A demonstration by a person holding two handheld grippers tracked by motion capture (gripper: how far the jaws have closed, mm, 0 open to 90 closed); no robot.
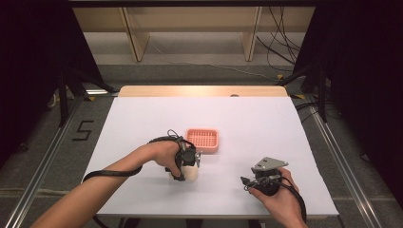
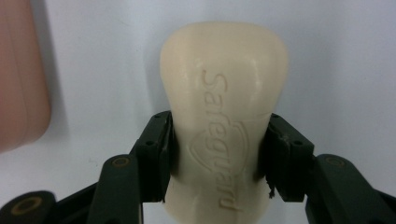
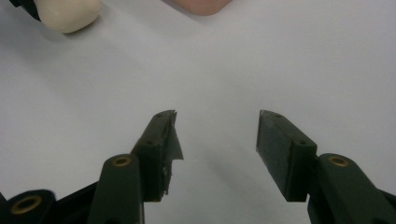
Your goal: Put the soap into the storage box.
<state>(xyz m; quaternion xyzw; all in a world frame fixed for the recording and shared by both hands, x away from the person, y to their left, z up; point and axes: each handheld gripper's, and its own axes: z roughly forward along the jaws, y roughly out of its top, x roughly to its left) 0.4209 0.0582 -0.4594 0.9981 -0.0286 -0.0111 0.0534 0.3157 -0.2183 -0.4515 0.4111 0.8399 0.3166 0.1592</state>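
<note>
Surface: white table [image 1: 247,118] with a bare wooden strip along its far edge; dark floor, cables and pale wooden frames lie beyond it.
Soap: a cream bar of soap [image 2: 224,121] stamped "Safeguard" sits near the middle of the near half of the table, clamped in the left gripper.
Left gripper: the left gripper [image 1: 189,164] has its two black jaws pressed against the bar's narrow waist, one on each long side; that pinch across the narrower part probably gives the firmest hold on a slippery thing.
Lifted or not: I cannot tell whether the bar rests on the table or hangs just above it.
Basket: a small pink basket [image 1: 203,139] with a slotted floor stands just beyond the soap, slightly to the right; its edge shows at the left of the left gripper view. It looks like the likely place for the bar, judged from closeness alone.
Right gripper: the right gripper [image 3: 217,140] rests low at the near right, jaws spread apart and holding nothing, pointed toward the soap and basket.
In the way: nothing lies between soap and basket; the right gripper is well apart.
</note>
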